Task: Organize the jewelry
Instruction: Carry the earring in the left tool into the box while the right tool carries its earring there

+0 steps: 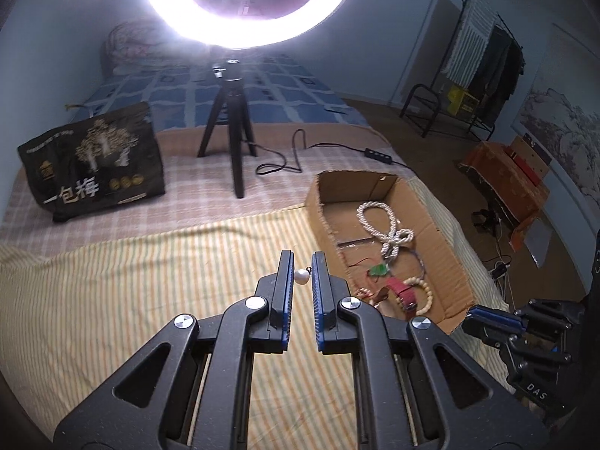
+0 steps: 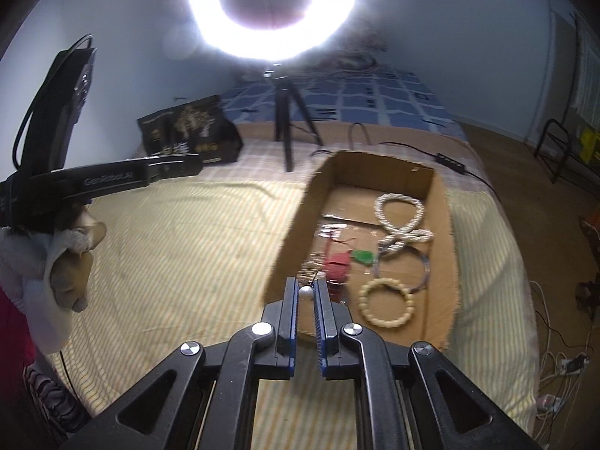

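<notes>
A cardboard box (image 1: 318,202) (image 2: 296,225) lies on the striped cloth. It holds a white bead necklace (image 1: 386,225) (image 2: 401,221), a beige bead bracelet (image 1: 423,292) (image 2: 386,302), a red strap (image 1: 403,290) (image 2: 337,264), a green pendant (image 1: 378,270) (image 2: 363,256) and a thin bangle (image 2: 420,262). My left gripper (image 1: 302,262) is shut on a white pearl earring (image 1: 301,276), just left of the box. My right gripper (image 2: 305,287) is shut on a silvery pearl earring (image 2: 305,292) above the box's near left edge; it also shows in the left wrist view (image 1: 483,318).
A ring light on a black tripod (image 1: 228,131) (image 2: 287,123) stands behind the cloth, its cable (image 1: 300,153) trailing right. A black printed bag (image 1: 93,161) (image 2: 191,131) stands at the back left. The bed edge drops to the floor on the right.
</notes>
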A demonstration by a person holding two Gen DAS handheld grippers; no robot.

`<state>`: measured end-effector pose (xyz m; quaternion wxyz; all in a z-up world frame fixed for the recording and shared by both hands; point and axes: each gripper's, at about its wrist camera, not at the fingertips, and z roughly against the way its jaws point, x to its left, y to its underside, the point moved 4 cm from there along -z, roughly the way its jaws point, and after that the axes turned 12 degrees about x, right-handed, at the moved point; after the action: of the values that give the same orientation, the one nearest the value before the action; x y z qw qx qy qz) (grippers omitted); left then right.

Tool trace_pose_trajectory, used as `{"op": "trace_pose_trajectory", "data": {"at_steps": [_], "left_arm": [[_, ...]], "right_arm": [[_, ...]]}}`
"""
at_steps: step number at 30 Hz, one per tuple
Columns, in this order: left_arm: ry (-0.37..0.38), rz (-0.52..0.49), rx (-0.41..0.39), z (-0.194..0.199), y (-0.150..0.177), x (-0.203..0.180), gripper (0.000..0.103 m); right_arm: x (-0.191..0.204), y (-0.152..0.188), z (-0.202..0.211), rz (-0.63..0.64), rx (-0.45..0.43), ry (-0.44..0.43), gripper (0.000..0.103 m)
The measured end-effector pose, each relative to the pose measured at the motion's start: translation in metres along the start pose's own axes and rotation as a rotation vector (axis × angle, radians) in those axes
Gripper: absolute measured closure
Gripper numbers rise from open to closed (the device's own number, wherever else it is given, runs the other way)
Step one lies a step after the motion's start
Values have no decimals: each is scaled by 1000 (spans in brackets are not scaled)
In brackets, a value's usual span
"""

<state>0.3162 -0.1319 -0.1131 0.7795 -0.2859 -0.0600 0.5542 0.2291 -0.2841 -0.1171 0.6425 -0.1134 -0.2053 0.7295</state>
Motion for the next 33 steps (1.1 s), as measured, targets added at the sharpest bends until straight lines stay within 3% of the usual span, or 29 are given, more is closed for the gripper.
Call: {"op": "trace_pose_trajectory", "data": {"at_steps": [19,33], "left_arm": [[48,-54,-9,-45,-27,-59,95],[53,-65,-19,-54,-35,-69,95]], "right_arm": [[-46,6,-16,-70,40,6,97],[-51,2,-29,-92,58,-8,97]]}}
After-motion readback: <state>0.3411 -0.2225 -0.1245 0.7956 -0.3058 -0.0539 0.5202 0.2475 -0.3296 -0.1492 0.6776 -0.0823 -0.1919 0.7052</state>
